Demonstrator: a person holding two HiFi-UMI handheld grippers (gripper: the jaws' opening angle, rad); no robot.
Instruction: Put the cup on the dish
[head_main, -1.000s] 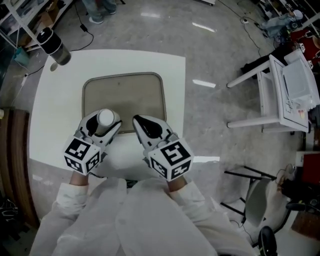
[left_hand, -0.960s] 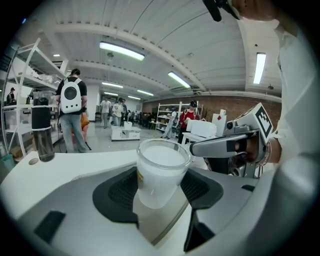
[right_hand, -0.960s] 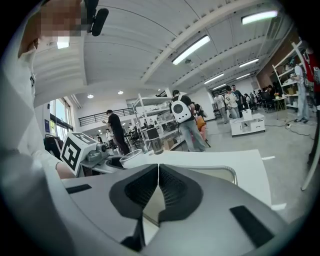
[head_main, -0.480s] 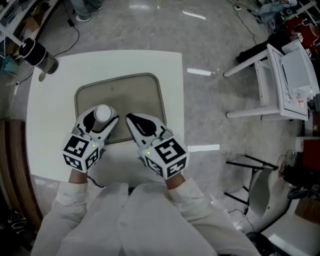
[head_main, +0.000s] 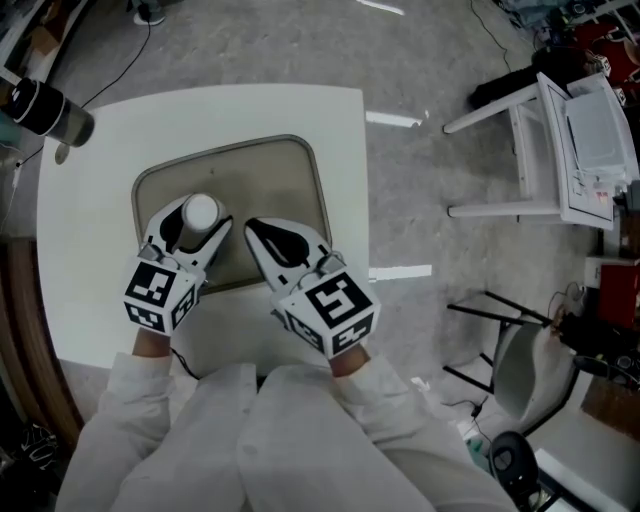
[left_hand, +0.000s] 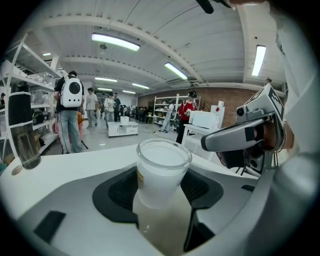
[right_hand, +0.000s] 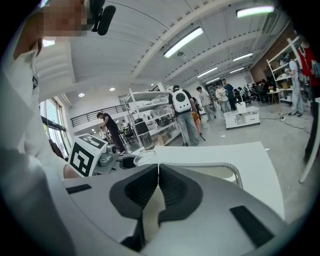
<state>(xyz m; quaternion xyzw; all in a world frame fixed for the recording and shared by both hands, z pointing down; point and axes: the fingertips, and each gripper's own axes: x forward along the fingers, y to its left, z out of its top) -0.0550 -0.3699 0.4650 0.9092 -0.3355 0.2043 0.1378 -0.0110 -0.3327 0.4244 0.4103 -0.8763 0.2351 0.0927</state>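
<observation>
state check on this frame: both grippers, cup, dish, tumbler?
left gripper: shut on the cup.
right gripper: shut, nothing between the jaws.
cup: upright, open top, over the dish's near left part; whether it touches the dish is unclear.
dish: flat on the table.
tumbler: upright at the table's far left corner.

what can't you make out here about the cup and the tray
Base of the cup: the left hand-held gripper covers it in the head view, and the jaws hide it in the left gripper view, so contact with the tray is unclear.
Dark bottle at the table corner: cut off by the head view's left edge.
</observation>
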